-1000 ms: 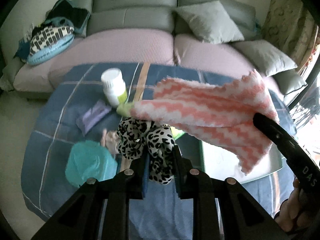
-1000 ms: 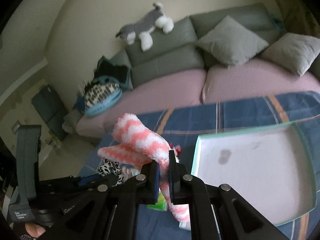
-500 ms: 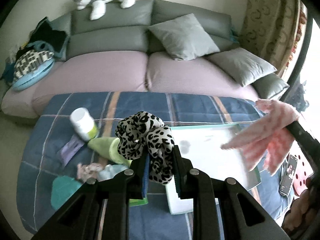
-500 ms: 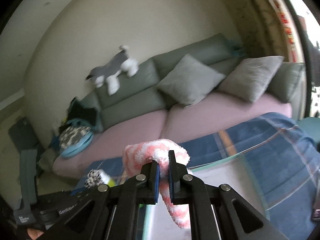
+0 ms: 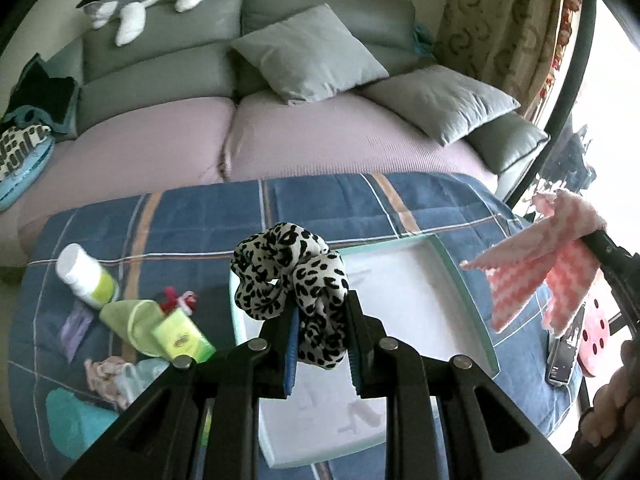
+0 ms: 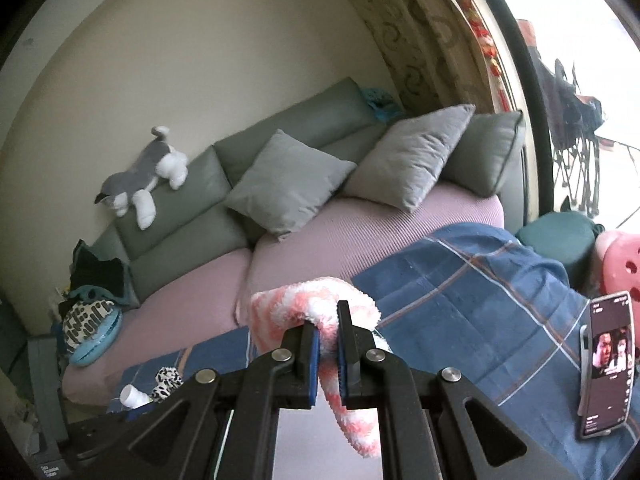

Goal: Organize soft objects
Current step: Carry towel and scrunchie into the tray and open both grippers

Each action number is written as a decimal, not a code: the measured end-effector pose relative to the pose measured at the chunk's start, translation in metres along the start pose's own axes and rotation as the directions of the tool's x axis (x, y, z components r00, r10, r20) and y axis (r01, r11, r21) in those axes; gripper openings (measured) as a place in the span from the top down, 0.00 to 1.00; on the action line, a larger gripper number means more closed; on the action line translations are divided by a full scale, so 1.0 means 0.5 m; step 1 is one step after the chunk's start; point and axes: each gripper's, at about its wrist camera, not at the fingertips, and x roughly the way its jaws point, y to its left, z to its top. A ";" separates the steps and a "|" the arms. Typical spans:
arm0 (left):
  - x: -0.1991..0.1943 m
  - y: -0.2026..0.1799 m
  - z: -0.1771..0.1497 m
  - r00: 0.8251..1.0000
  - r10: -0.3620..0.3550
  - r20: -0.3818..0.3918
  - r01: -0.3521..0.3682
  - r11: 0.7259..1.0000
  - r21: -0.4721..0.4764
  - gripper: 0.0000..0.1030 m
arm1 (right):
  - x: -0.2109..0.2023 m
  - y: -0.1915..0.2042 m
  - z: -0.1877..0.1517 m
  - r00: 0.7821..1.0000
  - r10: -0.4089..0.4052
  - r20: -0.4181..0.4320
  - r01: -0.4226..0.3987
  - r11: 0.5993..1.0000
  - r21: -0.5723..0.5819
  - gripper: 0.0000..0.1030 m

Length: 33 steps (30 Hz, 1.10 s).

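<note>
Light: daylight from the window (image 6: 600, 80) at right, blown out to white | Room: soft and dim, cool grey-green cast, faint shadows | Distortion: strong fisheye, sofa (image 5: 280, 128) bowed, black vignette in corners | Blur: slight smear on cushions (image 6: 288, 184) | Focus: near black gripper frames dark, little detail

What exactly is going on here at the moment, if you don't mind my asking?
A person is sorting soft things with two handheld grippers. The left gripper is clamped on a leopard-print scrunchie, held above the white tray on the blue blanket. The right gripper is shut on a pink zigzag cloth, which hangs off to the tray's right. The tray looks empty. A bottle and other small items lie left of it.
</note>
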 end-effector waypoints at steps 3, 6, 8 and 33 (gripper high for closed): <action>0.034 -0.012 0.001 1.000 -0.005 -0.021 0.005 1.000 0.016 0.79 | 0.026 -0.012 -0.011 0.999 -0.009 -0.033 0.010 1.000 0.017 0.93; 0.077 -0.012 -0.002 0.999 0.001 -0.053 0.000 1.000 0.016 0.79 | 0.058 -0.012 -0.026 0.998 -0.010 -0.069 0.011 1.000 0.020 0.93; 0.109 -0.004 -0.006 0.997 0.001 -0.079 -0.001 1.000 0.004 0.79 | 0.082 -0.010 -0.040 0.995 -0.027 -0.092 0.028 1.000 0.006 0.93; 0.276 0.033 -0.055 0.976 -0.004 -0.220 -0.001 1.000 -0.020 0.69 | 0.309 -0.018 -0.203 0.858 -0.194 -0.476 0.154 0.980 -0.122 0.90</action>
